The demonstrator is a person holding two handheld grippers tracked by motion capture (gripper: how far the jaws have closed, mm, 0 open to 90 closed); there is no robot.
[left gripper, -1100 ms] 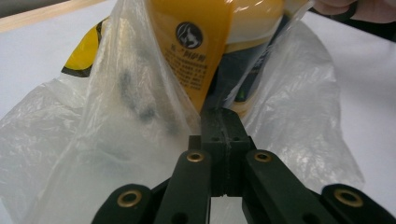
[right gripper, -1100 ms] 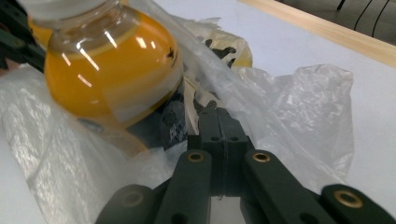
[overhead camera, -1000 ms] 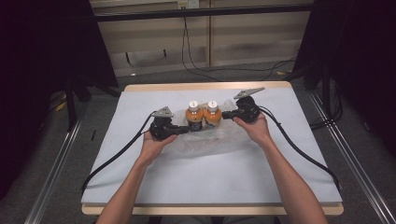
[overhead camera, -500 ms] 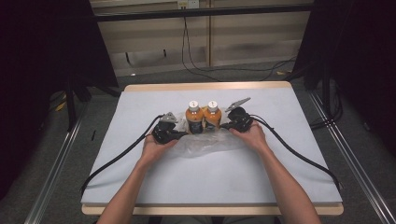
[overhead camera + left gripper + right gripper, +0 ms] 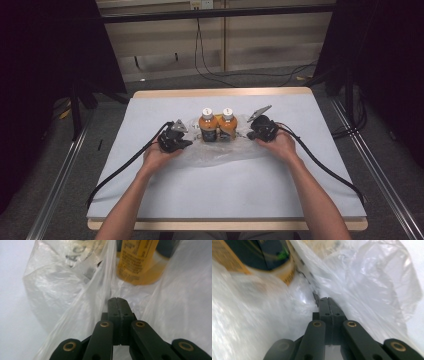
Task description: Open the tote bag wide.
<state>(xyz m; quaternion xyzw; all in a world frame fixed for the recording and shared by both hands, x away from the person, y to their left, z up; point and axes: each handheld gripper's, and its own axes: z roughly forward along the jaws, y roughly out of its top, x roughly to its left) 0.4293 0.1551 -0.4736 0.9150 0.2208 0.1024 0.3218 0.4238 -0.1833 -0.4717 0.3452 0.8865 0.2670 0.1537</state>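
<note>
Two orange bottles with white caps (image 5: 208,128) (image 5: 228,125) stand upright side by side at the middle of the table, inside a clear plastic bag (image 5: 215,154) that lies crumpled around their bases. My left gripper (image 5: 187,142) is at the bag's left side, and my right gripper (image 5: 248,134) is at its right side. In the left gripper view the left gripper (image 5: 117,300) is shut, with a fold of the bag's film (image 5: 106,277) running up from its tip toward a bottle (image 5: 137,260). In the right gripper view the right gripper (image 5: 327,299) is shut on the bag's printed edge (image 5: 312,282).
A white sheet (image 5: 150,200) covers the wooden table (image 5: 225,92). Black cables (image 5: 125,165) (image 5: 325,165) trail from both grippers toward the table's front corners. Dark frame posts and floor cables lie beyond the far edge.
My right gripper has sunk toward the table with the bag's edge. The bag now lies lower and flatter around the bottles. The left gripper has hardly moved.
</note>
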